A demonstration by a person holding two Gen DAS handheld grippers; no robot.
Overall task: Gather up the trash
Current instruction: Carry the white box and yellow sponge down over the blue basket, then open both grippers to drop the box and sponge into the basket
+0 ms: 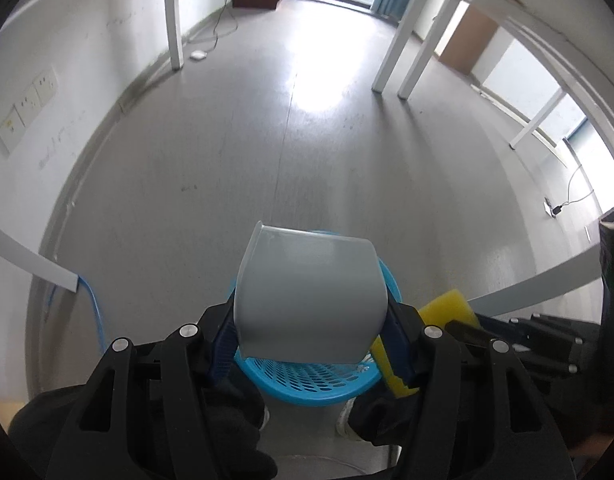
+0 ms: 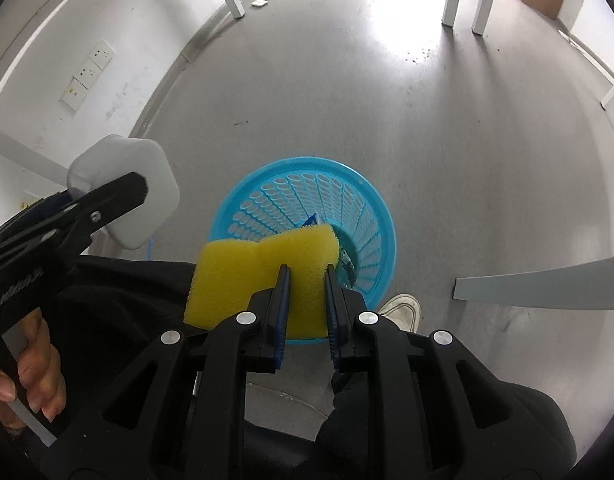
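Right wrist view: we are holding the right tool [image 2: 307, 280] clenched on a yellow sponge [image 2: 263, 276], its blue pads pinching the sponge's right part while the left part sticks out free. The sponge is hanging directly above the blue perforated basket [image 2: 363, 196] that is standing on the floor [image 2: 447, 128], with some small scraps already lying at the basket's bottom. We are judging the sponge as very light, soft and springy; it is dimpling where the pads bite, so a grip across its middle thickness suits it and it should drop cleanly once released.

In the left wrist view, our left tool [image 1: 311, 320] is gripping a grey plastic cup [image 1: 307, 296] across its side walls, also poised over the basket. The cup is looking thin, smooth and a little slippery, and light. We think squeezing near the stiffer rim would be crushing it less than mid-wall.
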